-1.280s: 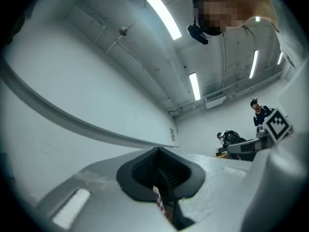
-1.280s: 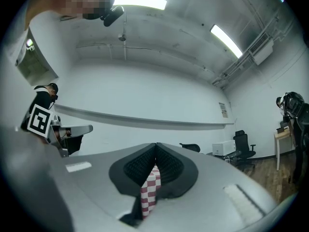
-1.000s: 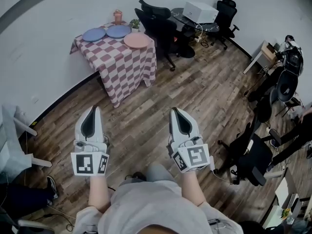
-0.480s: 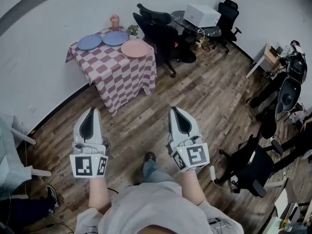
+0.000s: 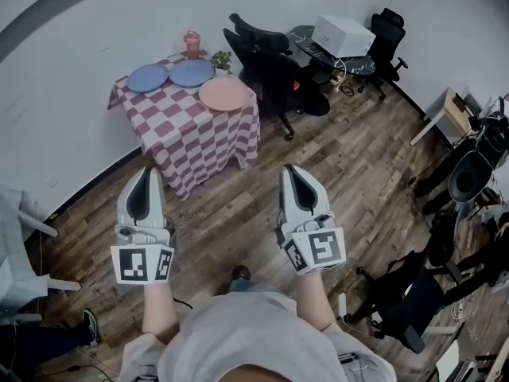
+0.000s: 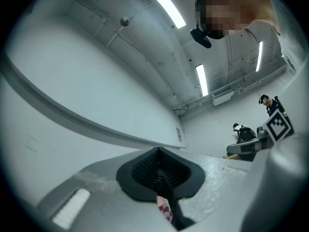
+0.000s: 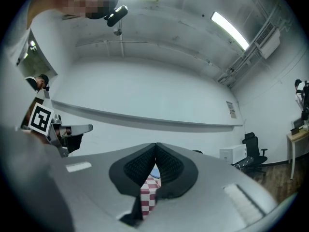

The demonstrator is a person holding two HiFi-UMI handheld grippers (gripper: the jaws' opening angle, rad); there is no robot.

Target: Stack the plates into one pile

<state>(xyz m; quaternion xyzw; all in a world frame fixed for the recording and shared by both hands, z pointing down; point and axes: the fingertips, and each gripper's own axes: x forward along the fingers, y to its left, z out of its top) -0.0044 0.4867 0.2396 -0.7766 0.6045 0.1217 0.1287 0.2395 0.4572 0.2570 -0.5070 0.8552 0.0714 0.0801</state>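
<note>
Ahead, two blue plates (image 5: 148, 78) (image 5: 192, 72), one pink plate (image 5: 223, 94), checkered table (image 5: 187, 130), left gripper (image 5: 148, 170), right gripper (image 5: 291, 169), both clenched empty.

1. You held the left gripper (image 5: 148, 173) out ahead of you on your left side, its jaws pressed together with nothing between the pads.
2. You held the right gripper (image 5: 289, 172) beside it on your right, its jaws likewise closed and empty.
3. Both grippers pointed forward, roughly parallel and well apart.
4. The left marker cube (image 5: 143, 263) and the right marker cube (image 5: 316, 249) sat at the rear of each gripper, their printed faces turned up toward your head.
5. Your left forearm (image 5: 159, 315) and right forearm (image 5: 315, 302) reached straight out from your torso.
</note>
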